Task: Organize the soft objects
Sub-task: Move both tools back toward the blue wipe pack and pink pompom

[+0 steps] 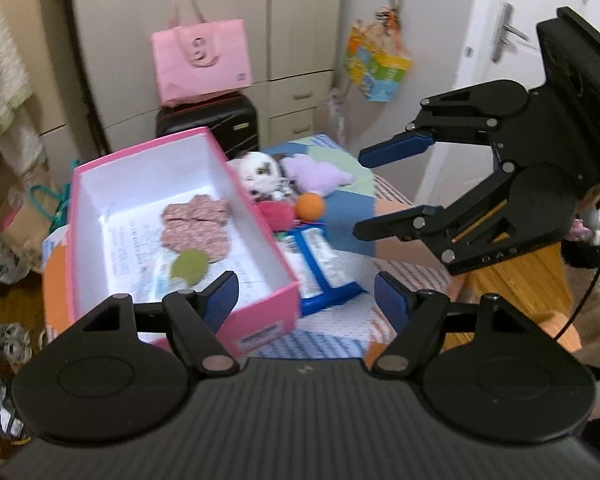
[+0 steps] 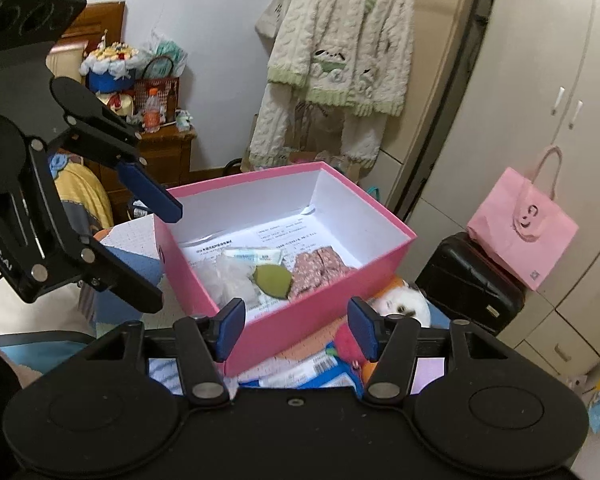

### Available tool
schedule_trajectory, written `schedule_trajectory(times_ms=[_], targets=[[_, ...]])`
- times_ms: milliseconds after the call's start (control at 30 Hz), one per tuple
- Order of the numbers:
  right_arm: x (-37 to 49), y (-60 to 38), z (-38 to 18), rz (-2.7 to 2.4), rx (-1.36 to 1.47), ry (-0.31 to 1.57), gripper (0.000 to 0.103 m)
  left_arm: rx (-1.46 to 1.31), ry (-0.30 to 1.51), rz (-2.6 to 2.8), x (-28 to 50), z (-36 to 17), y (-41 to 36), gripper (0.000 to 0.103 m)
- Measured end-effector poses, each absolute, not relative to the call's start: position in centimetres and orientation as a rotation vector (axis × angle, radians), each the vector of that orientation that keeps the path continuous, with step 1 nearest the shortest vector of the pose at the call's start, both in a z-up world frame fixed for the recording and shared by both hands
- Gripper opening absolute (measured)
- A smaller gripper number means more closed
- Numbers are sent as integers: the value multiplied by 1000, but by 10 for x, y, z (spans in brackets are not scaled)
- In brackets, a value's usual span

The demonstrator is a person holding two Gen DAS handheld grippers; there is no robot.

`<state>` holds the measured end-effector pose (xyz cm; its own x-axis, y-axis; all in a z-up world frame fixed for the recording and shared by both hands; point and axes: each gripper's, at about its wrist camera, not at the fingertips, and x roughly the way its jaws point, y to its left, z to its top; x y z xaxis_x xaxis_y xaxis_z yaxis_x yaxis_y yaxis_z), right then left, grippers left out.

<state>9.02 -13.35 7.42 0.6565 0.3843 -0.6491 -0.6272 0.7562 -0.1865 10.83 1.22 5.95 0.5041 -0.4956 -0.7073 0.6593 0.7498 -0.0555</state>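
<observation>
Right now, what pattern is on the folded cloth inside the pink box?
A small pink-and-white floral print on the folded cloth; clearest in the right wrist view.

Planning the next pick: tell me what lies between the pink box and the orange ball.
In the left wrist view, a red plush lies between the pink box and the orange ball.

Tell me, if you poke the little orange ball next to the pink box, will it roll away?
Probably a little. The orange ball looks round, so a push should start it rolling. It sits against the fluffy toys on a cloth-covered table, so it likely would not go far. It looks fuzzy and light, so probably squashy.
</observation>
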Motion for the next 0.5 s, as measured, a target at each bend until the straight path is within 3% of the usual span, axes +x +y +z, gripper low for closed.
schedule_trajectory(times_ms=[500], targets=[[50, -201, 18, 596, -294, 676, 63, 218, 800, -782, 100, 17, -50, 73]])
